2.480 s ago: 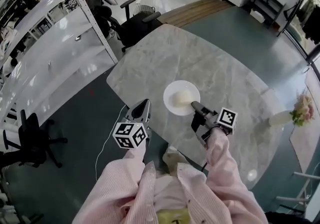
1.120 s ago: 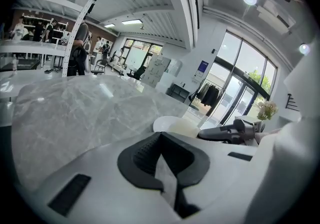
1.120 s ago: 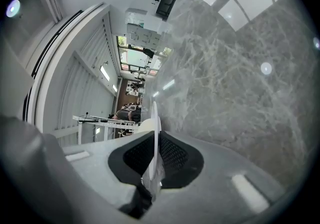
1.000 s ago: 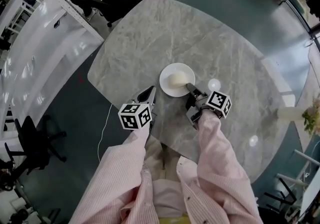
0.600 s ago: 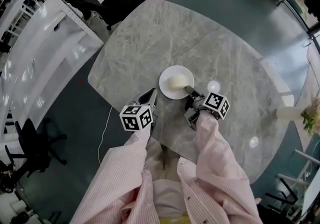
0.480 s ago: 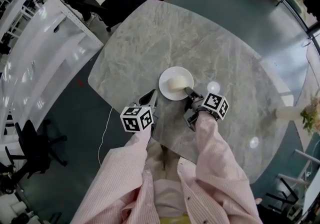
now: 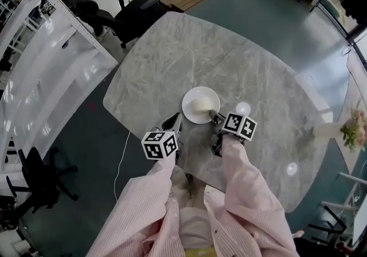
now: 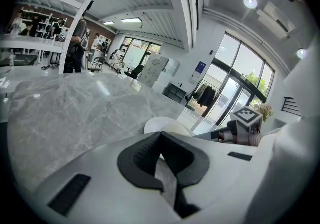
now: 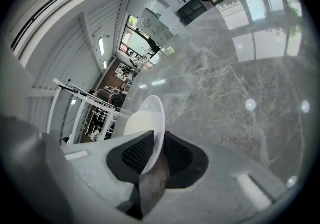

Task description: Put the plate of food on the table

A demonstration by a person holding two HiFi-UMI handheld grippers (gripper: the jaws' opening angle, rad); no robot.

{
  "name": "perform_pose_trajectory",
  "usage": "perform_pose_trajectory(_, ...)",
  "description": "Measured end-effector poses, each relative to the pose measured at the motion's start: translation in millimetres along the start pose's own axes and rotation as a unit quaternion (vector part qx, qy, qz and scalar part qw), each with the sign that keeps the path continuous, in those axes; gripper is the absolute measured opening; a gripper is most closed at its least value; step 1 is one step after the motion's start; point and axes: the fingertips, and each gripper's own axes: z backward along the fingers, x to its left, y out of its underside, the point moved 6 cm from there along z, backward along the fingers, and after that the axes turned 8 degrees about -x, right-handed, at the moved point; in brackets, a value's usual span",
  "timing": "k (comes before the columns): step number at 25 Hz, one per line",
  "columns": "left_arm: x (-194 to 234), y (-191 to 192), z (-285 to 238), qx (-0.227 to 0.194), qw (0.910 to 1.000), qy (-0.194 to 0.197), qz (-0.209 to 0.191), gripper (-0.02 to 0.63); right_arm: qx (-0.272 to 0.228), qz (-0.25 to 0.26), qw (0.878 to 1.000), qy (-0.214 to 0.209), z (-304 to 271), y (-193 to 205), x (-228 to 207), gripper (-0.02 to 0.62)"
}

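- The right gripper [image 7: 213, 115] reaches forward to the white plate's [image 7: 207, 94] near rim. Its jaws are opening, with the rim between them.
- The left gripper [image 7: 174, 120] hovers beside the plate, jaws together and empty.
- The plate sits on the marble worktop [image 7: 229, 55] near its near edge, with bare stone beyond.
- The plate holds a pale mound of food [image 7: 198, 105].

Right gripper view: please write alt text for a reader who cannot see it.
The rim of a white plate stands between the jaws of the right tool, which are opening. A pale mound of food lies on the plate, and a grey marble table spreads out beyond it.
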Motion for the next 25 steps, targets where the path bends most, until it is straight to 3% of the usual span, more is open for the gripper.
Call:
perform_pose_trajectory(4, -1, -2, 1, -0.001, 1.0, 0.002, -0.001, -0.005, 0.002, 0.048, 0.998, 0.028, 2, 0, -1, 0.075)
perform_pose_trajectory(12, -4, -9, 5, -0.003, 0.9999, 0.01, -0.006, -0.005, 0.01, 0.095, 0.994, 0.049, 6, 2, 3, 0.118)
perform_pose_trajectory(18, -10, -14, 10, -0.003, 0.9996, 0.024, -0.016, -0.005, 0.019, 0.123, 0.99, 0.065, 12, 2, 2, 0.119)
perform_pose_trajectory(25, -24, -22, 20, -0.008, 0.9965, 0.066, -0.051, -0.005, -0.001, 0.224, 0.973, 0.05, 34, -6, 20, 0.095)
